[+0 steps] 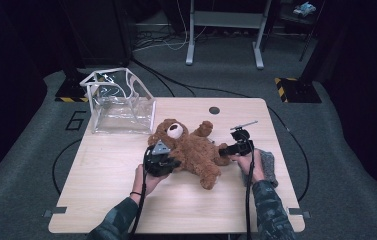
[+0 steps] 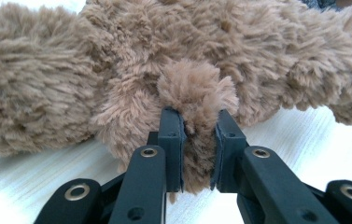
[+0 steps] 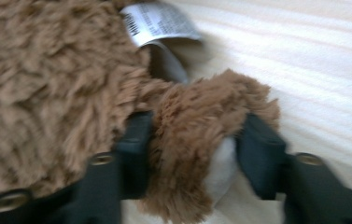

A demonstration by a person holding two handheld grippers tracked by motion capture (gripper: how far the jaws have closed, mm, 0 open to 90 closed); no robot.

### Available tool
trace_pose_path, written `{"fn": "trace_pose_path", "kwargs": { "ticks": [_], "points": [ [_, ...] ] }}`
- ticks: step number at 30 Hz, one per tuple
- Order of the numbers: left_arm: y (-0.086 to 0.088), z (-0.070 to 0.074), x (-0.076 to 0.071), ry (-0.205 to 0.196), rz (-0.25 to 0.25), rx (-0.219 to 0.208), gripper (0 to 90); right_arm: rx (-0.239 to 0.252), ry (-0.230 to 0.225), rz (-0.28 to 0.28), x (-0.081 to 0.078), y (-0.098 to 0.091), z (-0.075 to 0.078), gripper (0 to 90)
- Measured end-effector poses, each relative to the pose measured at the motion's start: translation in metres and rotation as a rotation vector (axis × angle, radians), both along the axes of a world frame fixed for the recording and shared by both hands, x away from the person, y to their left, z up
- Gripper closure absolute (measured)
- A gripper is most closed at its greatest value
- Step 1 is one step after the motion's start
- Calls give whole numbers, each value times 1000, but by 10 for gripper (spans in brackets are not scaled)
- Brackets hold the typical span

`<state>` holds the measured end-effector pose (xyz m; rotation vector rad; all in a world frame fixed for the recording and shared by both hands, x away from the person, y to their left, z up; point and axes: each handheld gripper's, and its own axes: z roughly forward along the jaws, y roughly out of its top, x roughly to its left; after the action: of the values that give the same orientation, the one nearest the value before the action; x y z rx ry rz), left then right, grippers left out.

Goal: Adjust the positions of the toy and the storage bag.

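A brown teddy bear (image 1: 191, 150) is laid on its back near the middle of the wooden table (image 1: 101, 200), its head turned toward the clear plastic bag (image 1: 118, 102) that stands at the table's far left corner. Both forearms are brought in from the near edge, one on each side of the bear. The left gripper (image 1: 168, 161) is held low against the bear's side nearest the bag, a grey three-cornered plate lying on top of it. The right gripper (image 1: 227, 149) is held at the bear's opposite side, by a leg, with the hand (image 1: 250, 165) resting over a grey cloth (image 1: 268, 167).

In the left gripper view, a tuft of the bear's fur (image 2: 197, 116) is seen clamped tightly between the two black jaws. In the right gripper view, which is blurred, a furry limb (image 3: 197, 135) is seen gripped between the jaws, and a white sewn-in label (image 3: 159, 21) is seen just behind it, a detail too small in the high view.
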<state>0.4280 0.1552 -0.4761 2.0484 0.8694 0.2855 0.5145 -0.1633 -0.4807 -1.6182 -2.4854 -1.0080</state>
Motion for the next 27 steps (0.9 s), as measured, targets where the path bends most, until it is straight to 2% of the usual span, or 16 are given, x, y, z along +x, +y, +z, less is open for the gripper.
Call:
{"fn": "trace_pose_path", "kwargs": {
  "ticks": [3,5,6,9,13,14,19,27],
  "points": [
    [0,1,0,-13,6,3,773,13,-4,8,-2,-2,0,735],
    [-1,1,-1,-25,13,-1,776,-3,-18,4,-5,0,3,769],
    [0,2,-1,-30,14,-4,778,-17,-44,7,-6,1,4,778],
    [3,8,-3,-60,24,-17,786,-58,-121,-11,-11,0,13,792],
    [10,22,-2,-106,34,-39,795,-66,-202,-44,-20,-4,31,798],
    [12,26,-1,-121,39,-37,798,-70,-236,-46,-22,-4,33,799],
    [18,39,6,-154,46,-30,810,-102,-326,-69,-28,-3,49,804],
    [24,62,24,-207,50,-16,814,-114,-427,-110,-42,-4,76,807]
  ]
}}
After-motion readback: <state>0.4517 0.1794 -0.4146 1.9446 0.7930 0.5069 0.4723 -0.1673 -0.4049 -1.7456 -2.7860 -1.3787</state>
